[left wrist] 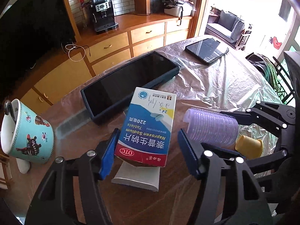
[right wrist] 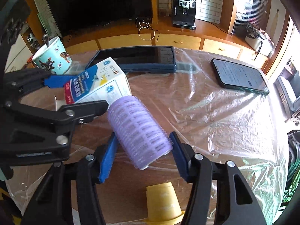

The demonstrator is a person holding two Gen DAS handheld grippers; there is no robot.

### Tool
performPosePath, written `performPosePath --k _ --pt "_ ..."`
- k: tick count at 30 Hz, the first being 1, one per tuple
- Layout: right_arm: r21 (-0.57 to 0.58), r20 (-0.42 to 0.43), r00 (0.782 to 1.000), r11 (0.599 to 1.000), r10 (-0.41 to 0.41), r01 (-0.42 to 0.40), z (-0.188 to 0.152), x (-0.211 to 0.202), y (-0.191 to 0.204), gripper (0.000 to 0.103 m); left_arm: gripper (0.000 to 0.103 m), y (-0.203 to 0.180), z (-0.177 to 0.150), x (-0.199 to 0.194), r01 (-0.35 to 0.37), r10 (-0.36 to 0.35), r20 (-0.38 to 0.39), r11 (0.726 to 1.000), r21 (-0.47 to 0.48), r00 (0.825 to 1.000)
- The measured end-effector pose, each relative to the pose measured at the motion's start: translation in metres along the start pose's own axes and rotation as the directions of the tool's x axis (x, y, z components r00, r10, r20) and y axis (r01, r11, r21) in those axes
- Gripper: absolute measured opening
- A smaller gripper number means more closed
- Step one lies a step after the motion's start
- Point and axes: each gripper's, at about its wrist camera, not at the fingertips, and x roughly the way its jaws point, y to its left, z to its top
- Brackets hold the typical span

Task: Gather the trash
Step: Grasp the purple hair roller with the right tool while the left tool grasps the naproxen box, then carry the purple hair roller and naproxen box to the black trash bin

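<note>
Am clamping left gripper [left wrist: 147,148] on tablet box [left wrist: 147,127], lifted off table [left wrist: 225,86]. Am gripping purple hair roller [right wrist: 139,131] in right gripper [right wrist: 143,155]. Yellow cup [right wrist: 164,204] lying loose, not yet collected. Am seeing no bin; nothing deposited yet, I judge.

left hand-held gripper [left wrist: 148,153]: black angular linkage arms | silver round screws | ribbed blue pads [left wrist: 108,155] || right hand-held gripper [right wrist: 143,155]: the same build

Bright window daylight glares off plastic sheet [right wrist: 215,101]; fisheye edges warp darkly.
</note>
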Motion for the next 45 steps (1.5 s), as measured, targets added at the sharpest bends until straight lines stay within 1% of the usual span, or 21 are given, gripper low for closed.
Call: performPosePath --k 1,2,4,6,9,12,14,21,27,30,32,39,45 --pt "0.006 0.009 1.0 1.0 0.007 -0.007 0.0 -0.002 -0.002 0.052 0.05 0.0 -0.001 0.001 -0.003 0.003 0.003 1.0 0.0 1.0" --pt "0.01 0.013 1.0 1.0 0.014 -0.014 -0.001 -0.003 -0.003 0.051 0.048 -0.001 -0.002 0.0 0.002 -0.002 0.009 1.0 -0.006 1.0" --pt "0.015 0.024 0.999 0.999 0.037 -0.037 -0.002 -0.005 -0.005 0.051 0.047 0.0 -0.005 -0.003 0.015 -0.015 0.027 1.0 -0.024 1.0" --pt "0.015 0.035 0.998 0.999 0.043 -0.044 -0.004 -0.008 -0.007 0.05 0.047 0.0 -0.007 -0.007 0.013 -0.011 0.041 0.999 -0.041 0.999" --pt "0.027 0.056 0.997 0.998 0.061 -0.062 -0.006 -0.014 -0.012 0.05 0.047 0.005 -0.012 -0.018 0.038 -0.03 0.074 0.994 -0.098 0.997" --pt "0.035 0.068 0.994 0.996 0.082 -0.084 -0.007 -0.017 -0.014 0.051 0.047 0.009 -0.018 -0.026 0.038 -0.026 0.088 0.99 -0.137 0.996" --pt "0.038 0.078 0.993 0.995 0.091 -0.094 -0.008 -0.02 -0.014 0.051 0.047 0.009 -0.024 -0.03 0.038 -0.026 0.09 0.989 -0.14 0.996" --pt "0.045 0.099 0.989 0.993 0.108 -0.113 -0.01 -0.03 -0.013 0.051 0.047 0.01 -0.039 -0.041 -0.003 0.018 0.093 0.987 -0.161 0.995" --pt "0.026 0.112 0.987 0.993 0.112 -0.116 -0.014 -0.04 -0.008 0.051 0.047 0.009 -0.051 -0.053 -0.034 0.056 0.107 0.98 -0.197 0.993" --pt "0.019 0.119 0.987 0.993 0.112 -0.115 -0.017 -0.046 -0.004 0.051 0.047 0.008 -0.059 -0.061 -0.074 0.101 0.117 0.974 -0.215 0.988" --pt "0.015 0.127 0.985 0.993 0.115 -0.117 -0.019 -0.051 -0.003 0.051 0.047 0.007 -0.064 -0.067 -0.088 0.12 0.126 0.969 -0.231 0.985" --pt "-0.009 0.139 0.981 0.991 0.132 -0.132 -0.034 -0.067 0.002 0.051 0.047 -0.002 -0.087 -0.086 -0.089 0.13 0.147 0.962 -0.259 0.981" --pt "-0.036 0.146 0.978 0.989 0.15 -0.146 -0.052 -0.082 0.007 0.051 0.047 -0.013 -0.106 -0.102 -0.072 0.12 0.17 0.962 -0.264 0.978"
